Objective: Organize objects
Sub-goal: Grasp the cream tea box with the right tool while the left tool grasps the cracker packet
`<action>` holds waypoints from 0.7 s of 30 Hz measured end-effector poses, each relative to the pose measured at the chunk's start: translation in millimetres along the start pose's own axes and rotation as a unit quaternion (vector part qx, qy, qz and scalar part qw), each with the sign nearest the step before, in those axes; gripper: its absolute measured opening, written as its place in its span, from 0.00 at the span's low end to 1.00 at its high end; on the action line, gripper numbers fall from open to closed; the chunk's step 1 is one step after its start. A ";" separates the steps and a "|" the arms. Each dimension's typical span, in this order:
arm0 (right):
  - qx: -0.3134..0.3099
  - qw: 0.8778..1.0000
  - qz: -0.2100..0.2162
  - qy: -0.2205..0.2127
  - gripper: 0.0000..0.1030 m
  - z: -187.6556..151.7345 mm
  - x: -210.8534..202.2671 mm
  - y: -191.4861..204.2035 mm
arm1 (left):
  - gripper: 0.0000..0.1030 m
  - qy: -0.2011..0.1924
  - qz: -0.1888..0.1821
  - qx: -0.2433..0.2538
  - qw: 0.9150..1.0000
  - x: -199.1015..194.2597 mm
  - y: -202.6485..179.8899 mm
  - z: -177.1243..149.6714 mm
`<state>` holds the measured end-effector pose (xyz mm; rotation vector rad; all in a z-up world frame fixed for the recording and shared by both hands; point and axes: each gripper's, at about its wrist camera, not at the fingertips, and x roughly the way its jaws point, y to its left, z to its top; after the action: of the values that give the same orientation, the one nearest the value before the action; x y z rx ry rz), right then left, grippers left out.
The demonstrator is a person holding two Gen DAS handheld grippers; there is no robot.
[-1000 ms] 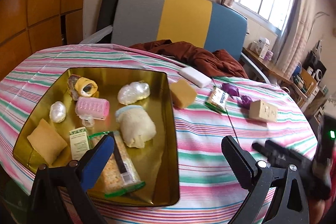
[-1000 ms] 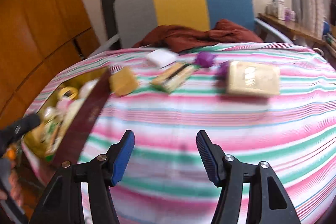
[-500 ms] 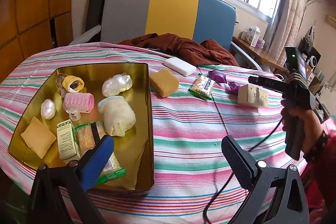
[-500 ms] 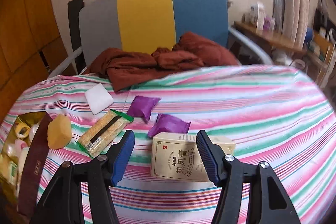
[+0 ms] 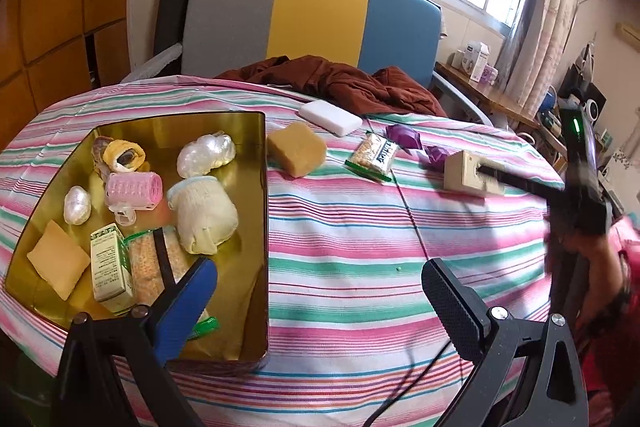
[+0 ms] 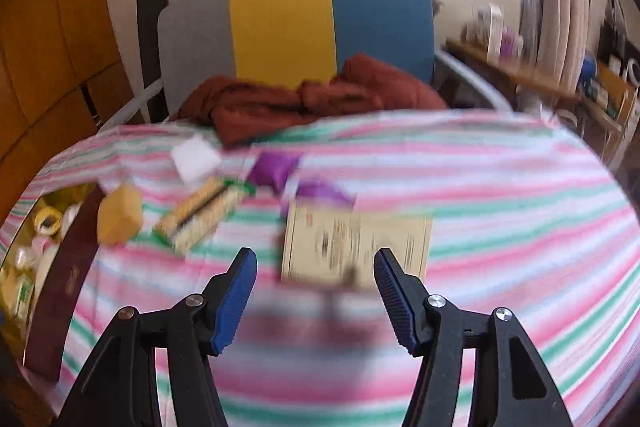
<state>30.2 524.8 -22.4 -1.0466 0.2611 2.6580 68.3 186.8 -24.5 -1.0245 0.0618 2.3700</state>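
Cream medicine box (image 6: 356,247), flat, printed face blurred, on striped worktop (image 6: 500,195); right gripper (image 6: 314,291) fingers apart, empty, just short of it.

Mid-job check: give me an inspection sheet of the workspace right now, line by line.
Surface: striped tablecloth.
Job's things: gold tin holds a pink roller, shells, small packs; beige box, sponge, white bar, cracker pack, purple sachets lie outside.
Clutter: brown cloth.
Grippers: left gripper open, empty; right gripper open at the beige box.
Cables: black cable across the cloth.
Surroundings: chair, window, shelves.
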 end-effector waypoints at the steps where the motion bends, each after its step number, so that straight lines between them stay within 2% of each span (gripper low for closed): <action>1: 0.000 1.000 -0.001 -0.002 0.60 10.4 5.6 -0.2 | 1.00 -0.001 0.000 0.001 1.000 -1.5 -0.5 -0.4; 5: 0.006 0.999 -0.003 0.034 0.60 34.4 40.1 -2.4 | 1.00 -0.003 0.007 0.003 1.000 -5.9 0.7 -0.8; 8: 0.019 0.998 -0.010 0.053 0.60 27.9 47.6 -7.9 | 1.00 -0.004 0.010 0.001 1.000 -8.3 3.3 -0.8; 10: 0.039 0.998 0.004 0.056 0.60 14.4 40.5 -14.3 | 1.00 -0.008 0.010 -0.001 1.000 -9.2 5.2 -0.6; 16: 0.055 0.998 0.013 0.010 0.60 -40.0 -14.8 -19.0 | 1.00 -0.002 -0.002 -0.008 1.000 -2.3 1.7 -1.0; 21: 0.098 0.995 0.028 0.022 0.60 -65.0 -30.9 -20.9 | 1.00 0.005 -0.011 0.001 1.000 1.9 -6.6 -4.9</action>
<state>100.1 521.7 -49.5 -1.0487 0.5575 2.5962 73.9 192.0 -28.2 -1.0321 0.0559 2.3449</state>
